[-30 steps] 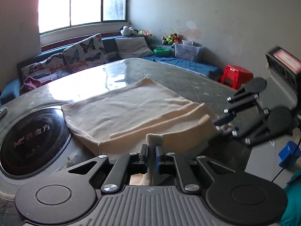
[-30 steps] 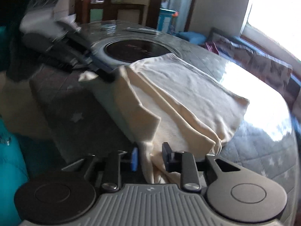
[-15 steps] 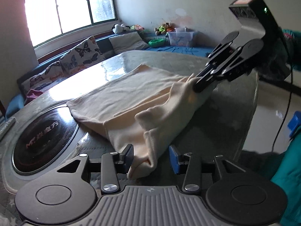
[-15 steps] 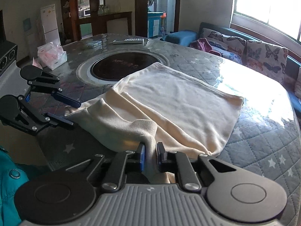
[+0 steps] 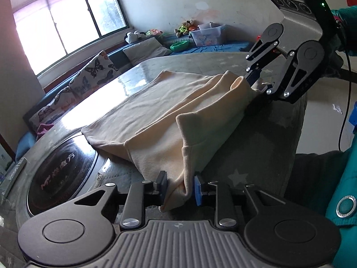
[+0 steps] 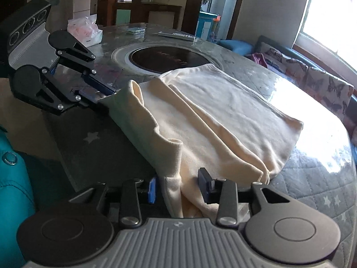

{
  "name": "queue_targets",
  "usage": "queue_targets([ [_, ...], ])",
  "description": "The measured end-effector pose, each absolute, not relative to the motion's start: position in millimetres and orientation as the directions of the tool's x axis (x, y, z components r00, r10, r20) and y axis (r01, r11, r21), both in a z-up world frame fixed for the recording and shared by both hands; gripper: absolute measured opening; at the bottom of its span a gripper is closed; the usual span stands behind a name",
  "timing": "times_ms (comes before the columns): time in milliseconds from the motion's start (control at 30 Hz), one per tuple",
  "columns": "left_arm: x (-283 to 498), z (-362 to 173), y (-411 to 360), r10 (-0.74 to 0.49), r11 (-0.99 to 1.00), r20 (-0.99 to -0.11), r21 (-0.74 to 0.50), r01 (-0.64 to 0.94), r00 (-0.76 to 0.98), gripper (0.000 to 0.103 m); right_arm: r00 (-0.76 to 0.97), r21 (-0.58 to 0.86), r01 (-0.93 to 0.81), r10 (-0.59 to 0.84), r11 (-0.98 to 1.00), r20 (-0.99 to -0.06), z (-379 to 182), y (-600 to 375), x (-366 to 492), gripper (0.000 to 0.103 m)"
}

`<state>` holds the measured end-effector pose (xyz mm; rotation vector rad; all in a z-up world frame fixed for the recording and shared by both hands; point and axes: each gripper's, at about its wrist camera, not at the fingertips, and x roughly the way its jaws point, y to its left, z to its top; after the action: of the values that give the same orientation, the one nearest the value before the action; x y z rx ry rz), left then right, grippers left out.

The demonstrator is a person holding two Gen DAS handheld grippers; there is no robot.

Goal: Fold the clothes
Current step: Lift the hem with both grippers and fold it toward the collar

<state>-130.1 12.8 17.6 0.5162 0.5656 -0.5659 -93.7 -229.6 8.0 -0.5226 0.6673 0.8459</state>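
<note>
A cream garment [image 5: 169, 102] lies partly folded on the round table [image 5: 256, 147], its near edge hanging over the rim. My left gripper [image 5: 180, 188] has a loose bunched corner between its jaws, which are closing; the cloth is not squeezed. In the right wrist view the same left gripper [image 6: 103, 97] sits at the garment's [image 6: 223, 116] left corner. My right gripper [image 6: 178, 188] is opening, with cloth lying slack between the pads and a gap on the left side. Seen from the left wrist, the right gripper [image 5: 256, 86] stands at the far corner.
A black induction cooker [image 6: 169, 59] is set into the table beyond the garment. A tissue pack [image 6: 84, 31] and a remote [image 6: 176, 35] lie at the far side. A sofa with butterfly cushions [image 5: 98, 69] runs under the window. The person's teal jacket [image 5: 343, 178] is close by.
My left gripper let go of the cloth edge, opened wide, and now narrows around a corner. My right gripper was pinched on the cloth half a second ago and now stands apart.
</note>
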Motion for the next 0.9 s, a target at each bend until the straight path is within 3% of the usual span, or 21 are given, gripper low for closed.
queue_targets([
  [100,-131.6,15.2,11.2,-0.347,0.715,-0.612,0.317,0.622,0.711,0.022,0.498,-0.146,-0.795,0.496,0.589,-0.711,10.1,-232.7,-93.8,0.014],
  [200,-128.8,18.6,14.2,-0.358,0.737,-0.606,0.284,0.613,0.71,0.012,0.516,-0.143,-0.778,0.492,0.612,-0.701,14.0,-234.5,-95.2,0.008],
  [533,-161.3,68.3,27.1,-0.436,0.784,-0.539,0.166,0.598,0.721,0.009,0.546,-0.138,-0.776,0.546,0.615,-0.636,58.4,-249.8,-126.9,0.006],
  [733,-189.7,89.7,32.5,-0.472,0.799,-0.525,0.084,0.595,0.708,0.009,0.518,-0.123,-0.797,0.564,0.592,-0.644,84.9,-260.0,-162.5,0.006],
  [900,-167.4,99.4,31.7,-0.46,0.818,-0.511,0.076,0.571,0.726,0.006,0.524,-0.115,-0.784,0.552,0.61,-0.648,91.5,-257.3,-148.8,0.005],
])
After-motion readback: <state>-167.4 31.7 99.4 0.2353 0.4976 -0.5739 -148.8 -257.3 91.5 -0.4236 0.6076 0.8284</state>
